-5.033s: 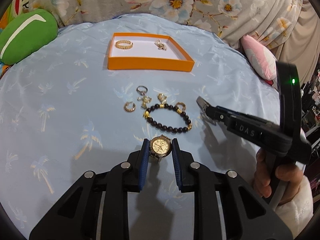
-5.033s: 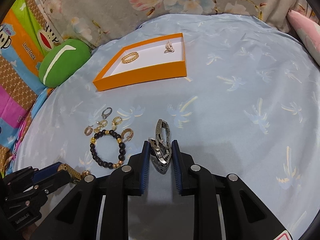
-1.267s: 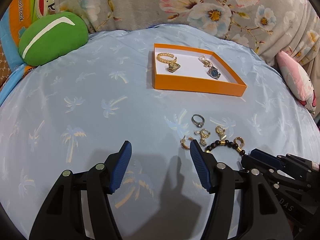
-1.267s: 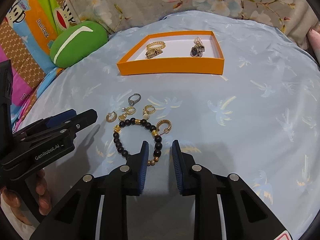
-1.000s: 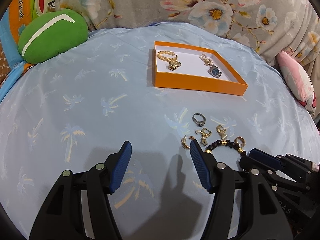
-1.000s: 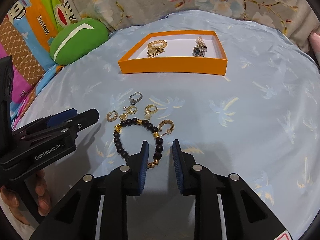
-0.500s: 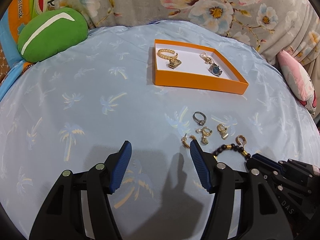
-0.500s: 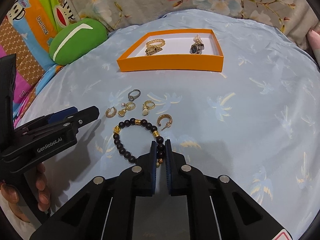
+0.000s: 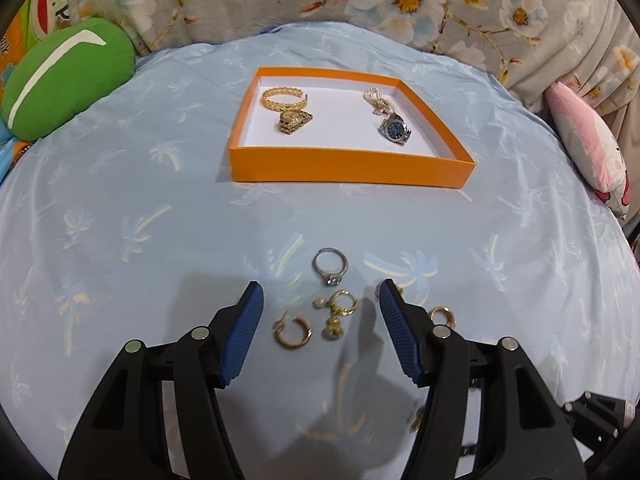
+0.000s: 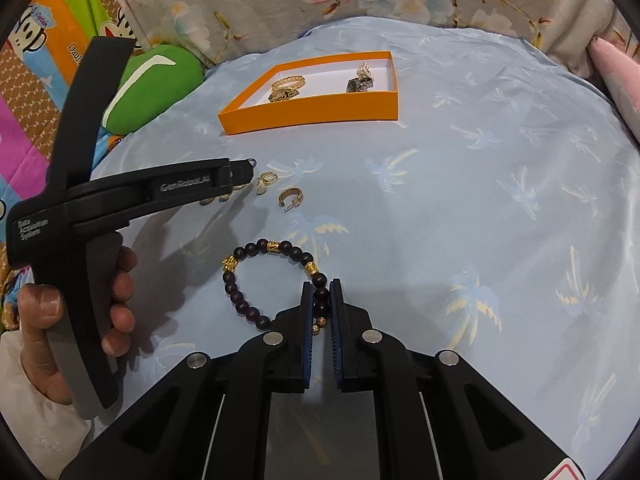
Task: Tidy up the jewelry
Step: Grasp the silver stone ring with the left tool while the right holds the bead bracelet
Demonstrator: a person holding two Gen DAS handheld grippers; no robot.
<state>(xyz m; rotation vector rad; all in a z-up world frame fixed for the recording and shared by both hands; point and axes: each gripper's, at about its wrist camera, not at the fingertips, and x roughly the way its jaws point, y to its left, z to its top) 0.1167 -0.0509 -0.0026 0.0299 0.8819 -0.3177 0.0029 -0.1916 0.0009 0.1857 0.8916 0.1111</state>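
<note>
The right gripper (image 10: 320, 300) is clamped on the bead bracelet (image 10: 256, 280); its pads hide the pinched beads, and the rest of the loop lies on the blue cloth (image 10: 480, 200), well in front of the orange tray (image 10: 316, 114). The left gripper (image 9: 320, 328) stands released, its jaws apart and touching nothing, over a gold hoop (image 9: 291, 332), a charm earring (image 9: 340, 312) and a silver ring (image 9: 330, 266), all nearer than the tray (image 9: 348, 166). Its right finger (image 9: 396, 332) partly covers another small piece and half hides a second gold hoop (image 9: 442, 316). In the tray lie a gold bangle (image 9: 283, 97), a gold watch (image 9: 294, 121), a blue-faced watch (image 9: 394, 130) and a pale beaded piece (image 9: 375, 98), too small to make out. In the right view the left gripper's body reads "GenRobot.AI" and "Data Acquisition System"; a hand (image 10: 80, 300) grips it. Left of the tray sits a green cushion (image 9: 64, 76).
</note>
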